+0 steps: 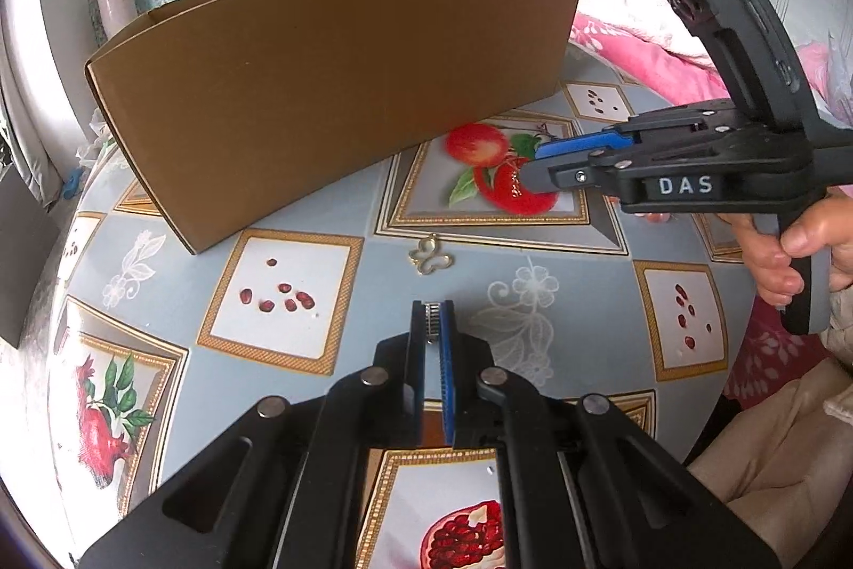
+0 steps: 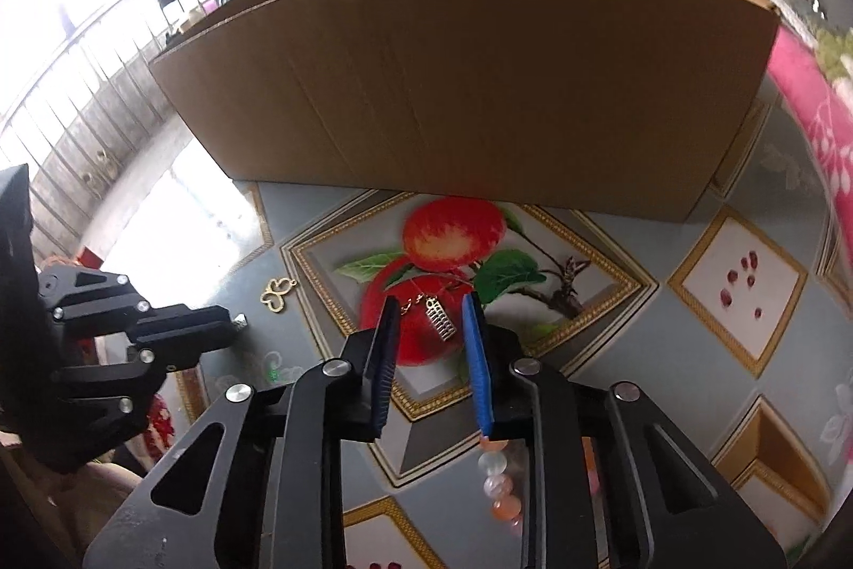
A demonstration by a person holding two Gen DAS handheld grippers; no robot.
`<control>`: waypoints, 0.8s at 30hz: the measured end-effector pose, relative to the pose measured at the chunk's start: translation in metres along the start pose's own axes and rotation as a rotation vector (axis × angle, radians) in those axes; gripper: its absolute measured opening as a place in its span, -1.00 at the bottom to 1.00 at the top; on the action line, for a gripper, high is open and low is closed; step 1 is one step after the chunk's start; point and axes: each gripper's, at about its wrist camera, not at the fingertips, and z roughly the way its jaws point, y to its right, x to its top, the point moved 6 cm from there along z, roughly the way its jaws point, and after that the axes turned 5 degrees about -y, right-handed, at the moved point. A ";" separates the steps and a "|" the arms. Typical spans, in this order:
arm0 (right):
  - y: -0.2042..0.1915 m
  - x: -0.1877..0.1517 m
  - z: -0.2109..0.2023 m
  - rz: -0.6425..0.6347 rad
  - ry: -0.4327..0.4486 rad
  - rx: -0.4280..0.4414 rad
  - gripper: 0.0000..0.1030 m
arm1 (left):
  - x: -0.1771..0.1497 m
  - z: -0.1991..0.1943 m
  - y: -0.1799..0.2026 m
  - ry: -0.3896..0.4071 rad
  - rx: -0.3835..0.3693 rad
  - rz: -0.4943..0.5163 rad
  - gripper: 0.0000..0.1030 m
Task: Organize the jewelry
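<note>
- Holding a small silver ridged piece (image 1: 433,322), my left gripper (image 1: 433,329) has its jaws nearly together at the lower centre of the left view; the piece looks like a metal bead or clasp pinched between the blue pads, and I judge it light, hard and a little slippery.
- My right gripper (image 2: 429,339) stands apart in the lower centre of the right view, with nothing clamped; a thin silver charm (image 2: 441,317) shaped like a small ladder lies between the tips on the table, on a very fine chain.
- I judge this charm flat, stiff and very light; the chain is soft and could slip, so I would take the charm by its two long edges.
- A string of round pink and white beads (image 2: 498,481) shows under the right jaw, at the bottom of the right view; the beads look smooth and glassy, perhaps fragile.
- A gold butterfly pendant (image 1: 431,255) lies flat in the centre of the left view, only a thin outline of wire, hard to lift from the glossy tablecloth (image 1: 341,195).
- The cardboard box (image 1: 330,89), matte brown with a torn rim, fills the upper part of both views, well behind the jewelry.
</note>
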 end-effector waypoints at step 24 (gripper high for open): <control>-0.006 -0.003 -0.035 -0.042 0.094 -0.048 -1.00 | 0.000 -0.008 -0.003 0.030 0.001 -0.022 -1.00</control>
